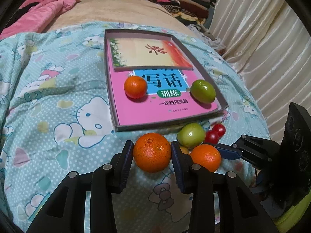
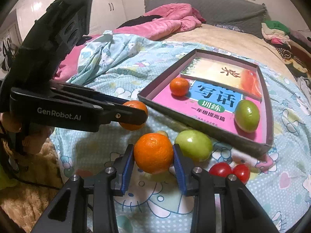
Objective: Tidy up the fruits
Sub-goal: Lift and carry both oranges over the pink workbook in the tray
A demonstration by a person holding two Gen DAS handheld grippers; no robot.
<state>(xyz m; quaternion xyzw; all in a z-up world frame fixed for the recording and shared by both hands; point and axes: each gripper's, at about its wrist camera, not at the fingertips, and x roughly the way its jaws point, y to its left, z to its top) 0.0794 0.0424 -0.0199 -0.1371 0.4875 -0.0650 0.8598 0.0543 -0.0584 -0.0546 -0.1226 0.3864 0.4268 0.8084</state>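
Observation:
My left gripper point(image 1: 152, 152) is shut on an orange point(image 1: 152, 152) just in front of the shallow box point(image 1: 116, 116). My right gripper point(image 2: 153, 153) is shut on a second orange point(image 2: 153, 153), which also shows in the left wrist view point(image 1: 206, 156). The left gripper with its orange point(image 2: 134, 115) shows in the right wrist view. Inside the box point(image 2: 223, 136) a small orange point(image 1: 135, 87) point(image 2: 179, 86) and a green fruit point(image 1: 203, 91) point(image 2: 247, 116) lie on a pink book. On the bedsheet lie a green fruit point(image 1: 191, 135) point(image 2: 193, 145) and two cherry tomatoes point(image 1: 214, 134) point(image 2: 230, 170).
The box rests on a Hello Kitty bedsheet point(image 1: 58, 106). A pink quilt point(image 2: 165, 21) lies at the bed's far side, a pile of folded clothes point(image 1: 178, 2) at the back, and a cream curtain point(image 1: 262, 38) along the right. A tan plush cloth point(image 2: 29, 200) is at the lower left.

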